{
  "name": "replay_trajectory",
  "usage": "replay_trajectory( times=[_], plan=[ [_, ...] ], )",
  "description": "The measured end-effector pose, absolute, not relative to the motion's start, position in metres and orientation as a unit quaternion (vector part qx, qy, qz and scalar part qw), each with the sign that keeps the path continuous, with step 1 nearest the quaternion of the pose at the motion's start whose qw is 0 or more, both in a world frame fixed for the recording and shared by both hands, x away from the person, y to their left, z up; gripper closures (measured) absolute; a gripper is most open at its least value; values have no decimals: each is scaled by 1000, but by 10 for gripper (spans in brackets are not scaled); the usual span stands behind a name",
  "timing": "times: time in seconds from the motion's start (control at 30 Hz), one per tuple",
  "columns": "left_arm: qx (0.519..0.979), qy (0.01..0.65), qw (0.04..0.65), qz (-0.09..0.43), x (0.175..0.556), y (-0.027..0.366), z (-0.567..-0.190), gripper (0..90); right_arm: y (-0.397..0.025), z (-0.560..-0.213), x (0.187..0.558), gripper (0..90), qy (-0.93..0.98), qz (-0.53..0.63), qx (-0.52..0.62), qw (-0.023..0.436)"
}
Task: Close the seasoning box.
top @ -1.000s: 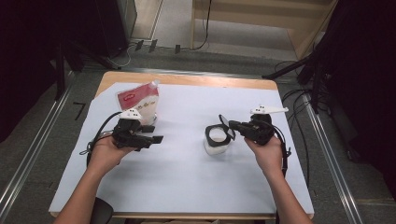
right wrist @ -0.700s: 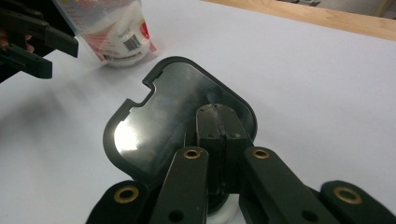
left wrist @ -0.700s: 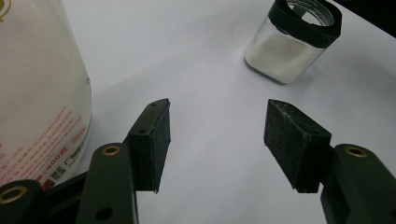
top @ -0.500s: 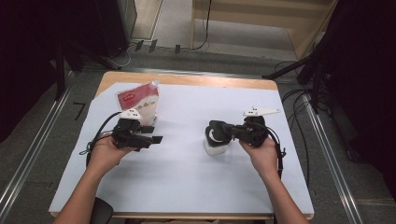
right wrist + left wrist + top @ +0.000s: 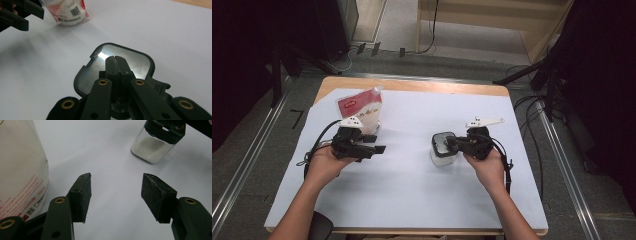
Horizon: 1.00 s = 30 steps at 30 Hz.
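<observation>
A small clear jar [image 5: 442, 156] with a black lid [image 5: 93, 68] stands on the white sheet, right of centre; the left gripper view also has the jar [image 5: 153, 148]. My right gripper [image 5: 451, 145] lies over the lid, and its jaws are shut together on top of it [image 5: 116, 60] with nothing between them. A pouch [image 5: 362, 107] of white contents with a red label stands at the back left. Just in front of it my left gripper [image 5: 379, 149] is open, and the pouch [image 5: 20, 170] sits to the left of its empty jaws [image 5: 116, 190].
A white sheet [image 5: 412, 195] covers most of the wooden table [image 5: 412, 85]. Cables trail from both grippers, and the right one loops towards the table's right edge [image 5: 512, 165]. The left gripper [image 5: 25, 15] shows at the top left of the right gripper view.
The jar's lid stood up open a second ago and now lies flat on the jar. My right gripper has moved left over it. The left gripper has stayed still.
</observation>
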<state>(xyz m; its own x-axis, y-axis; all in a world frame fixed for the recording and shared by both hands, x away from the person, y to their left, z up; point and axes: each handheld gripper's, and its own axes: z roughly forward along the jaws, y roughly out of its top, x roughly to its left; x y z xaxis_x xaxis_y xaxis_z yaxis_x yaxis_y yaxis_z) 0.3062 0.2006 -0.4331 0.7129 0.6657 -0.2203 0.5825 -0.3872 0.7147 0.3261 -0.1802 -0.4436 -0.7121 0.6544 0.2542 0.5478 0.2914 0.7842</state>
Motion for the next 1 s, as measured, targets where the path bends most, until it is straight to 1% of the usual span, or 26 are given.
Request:
replay_trajectory(
  times=[0.6, 0.67, 0.7, 0.73, 0.77, 0.87, 1.0],
  plan=[
    [834, 373, 403, 46, 306, 200, -434, 421, -178, -444, 321, 900, 801, 461, 376, 70],
    [834, 374, 403, 45, 306, 201, -434, 421, -179, -444, 321, 874, 800, 463, 374, 68],
    [835, 373, 403, 46, 306, 201, -434, 420, -180, -444, 322, 843, 800, 465, 374, 65],
    [834, 373, 404, 46, 307, 201, -435, 420, -182, -443, 322, 794, 798, 471, 372, 63],
    [833, 376, 403, 47, 307, 201, -435, 419, -183, -442, 322, 774, 795, 475, 372, 67],
    [832, 377, 404, 44, 307, 202, -435, 417, -190, -440, 323, 731, 789, 478, 377, 79],
    [833, 376, 403, 45, 307, 201, -435, 417, -198, -437, 323, 693, 783, 480, 386, 84]
  ],
)
